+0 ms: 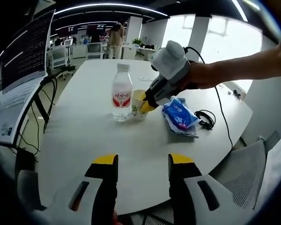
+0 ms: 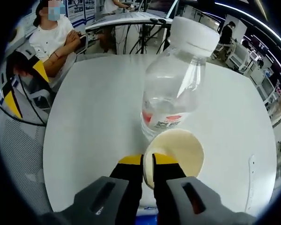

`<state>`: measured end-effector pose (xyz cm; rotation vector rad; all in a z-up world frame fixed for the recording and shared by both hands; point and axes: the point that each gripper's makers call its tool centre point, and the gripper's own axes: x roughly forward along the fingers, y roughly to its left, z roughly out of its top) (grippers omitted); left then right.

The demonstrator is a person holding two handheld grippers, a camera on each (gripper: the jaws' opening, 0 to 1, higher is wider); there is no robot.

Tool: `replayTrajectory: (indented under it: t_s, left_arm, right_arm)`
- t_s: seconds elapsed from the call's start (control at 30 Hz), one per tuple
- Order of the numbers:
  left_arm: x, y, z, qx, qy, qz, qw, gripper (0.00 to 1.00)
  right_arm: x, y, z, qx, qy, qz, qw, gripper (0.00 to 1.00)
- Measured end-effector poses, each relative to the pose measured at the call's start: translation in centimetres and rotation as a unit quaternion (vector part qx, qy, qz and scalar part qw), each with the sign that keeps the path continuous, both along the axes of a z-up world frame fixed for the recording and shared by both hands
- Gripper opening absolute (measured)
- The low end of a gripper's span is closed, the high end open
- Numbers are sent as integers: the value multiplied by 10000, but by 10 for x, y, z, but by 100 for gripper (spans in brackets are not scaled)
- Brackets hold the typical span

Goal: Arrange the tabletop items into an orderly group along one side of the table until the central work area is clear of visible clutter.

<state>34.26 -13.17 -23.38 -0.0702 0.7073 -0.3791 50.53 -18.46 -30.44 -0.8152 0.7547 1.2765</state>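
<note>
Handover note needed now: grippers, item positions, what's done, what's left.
Right gripper: jaws shut on the rim of the cream paper cup, which sits against the clear plastic water bottle with red label.
Left gripper: open, holding nothing, hovering over the near edge of the white round table.
Blue plastic packet and coiled black cable lie to the cup's right.
Done: cup gripped.
Left: everything sits mid-table; group all four along one side.
</note>
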Motion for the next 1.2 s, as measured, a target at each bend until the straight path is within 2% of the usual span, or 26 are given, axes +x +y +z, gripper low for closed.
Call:
replayTrajectory:
  t_s: [0.4,0.5,0.67,0.93,1.2]
  left_arm:
    - [3,-5,5,-1,-49,-72,10000,43]
    - [3,-7,7,5,-67,-97,9999,43]
    - [3,-10,10,28,-98,-145,9998,43]
    - [1,-16,11,41,-115,-219,9997,43]
    - [0,-22,14,48,-136,-286,9995,42]
  right_arm:
    - [-1,-3,16,67,-103,42,9999,14]
    - [4,-4,19,132,-108,-8,9999,14]
    - [-3,-5,31,203,-138,-16,9997,15]
    - [-6,-9,45,514,47,-354,9980,16]
    - [-6,-14,69,778,-6,-499,9957,16]
